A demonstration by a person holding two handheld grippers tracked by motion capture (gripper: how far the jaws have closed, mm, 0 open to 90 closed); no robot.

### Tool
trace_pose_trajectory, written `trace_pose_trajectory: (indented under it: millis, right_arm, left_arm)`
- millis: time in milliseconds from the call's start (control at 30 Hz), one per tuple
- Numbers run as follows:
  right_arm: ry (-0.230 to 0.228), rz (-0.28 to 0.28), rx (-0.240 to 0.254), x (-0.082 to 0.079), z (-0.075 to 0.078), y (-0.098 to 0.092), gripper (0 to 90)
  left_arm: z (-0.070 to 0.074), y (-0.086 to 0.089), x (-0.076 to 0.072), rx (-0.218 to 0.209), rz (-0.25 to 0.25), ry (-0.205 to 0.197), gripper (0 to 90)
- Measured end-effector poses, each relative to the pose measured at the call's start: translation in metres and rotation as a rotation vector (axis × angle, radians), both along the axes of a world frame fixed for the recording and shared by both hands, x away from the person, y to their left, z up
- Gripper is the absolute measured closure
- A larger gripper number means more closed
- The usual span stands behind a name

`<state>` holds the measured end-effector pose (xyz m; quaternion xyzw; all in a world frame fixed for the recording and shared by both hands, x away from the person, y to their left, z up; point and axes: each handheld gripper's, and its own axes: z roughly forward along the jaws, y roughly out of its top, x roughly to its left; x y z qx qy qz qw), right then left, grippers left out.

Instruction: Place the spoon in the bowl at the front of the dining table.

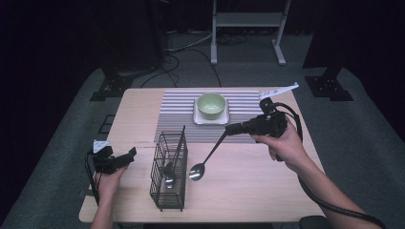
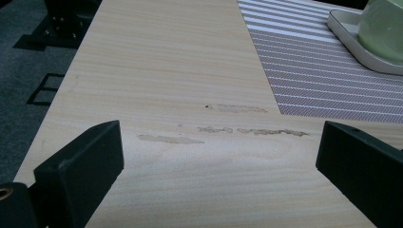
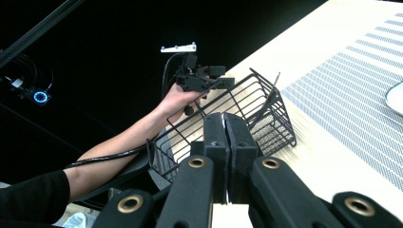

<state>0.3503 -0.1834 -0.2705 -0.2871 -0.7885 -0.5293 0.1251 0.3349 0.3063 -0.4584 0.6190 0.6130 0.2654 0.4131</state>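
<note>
The right tool (image 1: 232,128) is clamped on the handle end of a black-handled spoon (image 1: 206,160), so the shiny bowl hangs low over the table (image 1: 248,191) just beside the black wire cutlery caddy (image 1: 169,171), which stands near the front edge and already holds utensils. That slant looks meant for dropping the spoon in. The left tool (image 1: 125,156), jaws apart and holding nothing, waits by the caddy near the left edge.

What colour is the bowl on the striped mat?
Pale green; the bowl sits on a white tray. It shows best in the high view.
</note>
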Motion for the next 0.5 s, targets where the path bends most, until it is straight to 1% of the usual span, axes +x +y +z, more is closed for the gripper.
trace_pose_trajectory:
  millis: [200, 300, 400, 500]
  right_arm:
    - [0.018, -0.008, -0.008, 0.002, -0.006, -0.005, 88.9]
    - [0.02, -0.01, -0.008, 0.003, -0.009, -0.007, 88.8]
    - [0.035, -0.017, -0.015, 0.005, -0.015, -0.011, 88.8]
    - [0.04, -0.022, -0.018, 0.007, -0.018, -0.013, 88.9]
  left_arm:
    - [0.0, 0.0, 0.0, -0.001, 0.0, 0.001, 0.8]
    - [0.0, 0.0, 0.0, -0.002, 0.001, 0.001, 0.8]
    - [0.0, 0.0, 0.0, 0.0, 0.001, 0.001, 0.8]
    - [0.0, 0.0, 0.0, 0.0, 0.0, 0.001, 0.8]
